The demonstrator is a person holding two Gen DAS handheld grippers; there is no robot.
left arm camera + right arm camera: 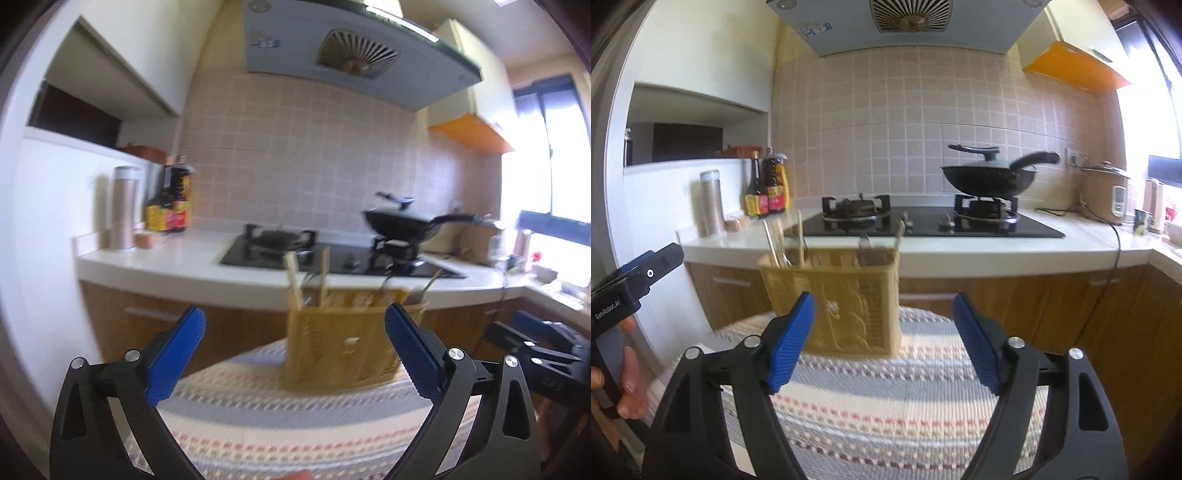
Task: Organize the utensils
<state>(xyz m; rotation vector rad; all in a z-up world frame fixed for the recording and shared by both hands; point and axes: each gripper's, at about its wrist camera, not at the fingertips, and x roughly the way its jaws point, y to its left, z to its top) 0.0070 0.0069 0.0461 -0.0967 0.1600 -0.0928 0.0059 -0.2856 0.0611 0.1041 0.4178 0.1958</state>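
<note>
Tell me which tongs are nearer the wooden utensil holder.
Right, by a little. The right tongs hang open just in front of the wooden utensil holder, its left part between them; the left tongs hang open, slightly further back.

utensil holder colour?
Tan, woven-look utensil holder; sharpest in the right wrist view.

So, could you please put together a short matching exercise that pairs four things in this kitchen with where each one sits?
Things:
1. wok
2. utensil holder
3. sauce bottles
4. rice cooker

Places:
A. on the striped cloth, just beyond the open right tool
B. on the right-hand burner of the stove
C. on the counter right of the stove, by the window
D. on the counter left of the stove, beside a metal flask

Pairs: 1-B, 2-A, 3-D, 4-C
</note>
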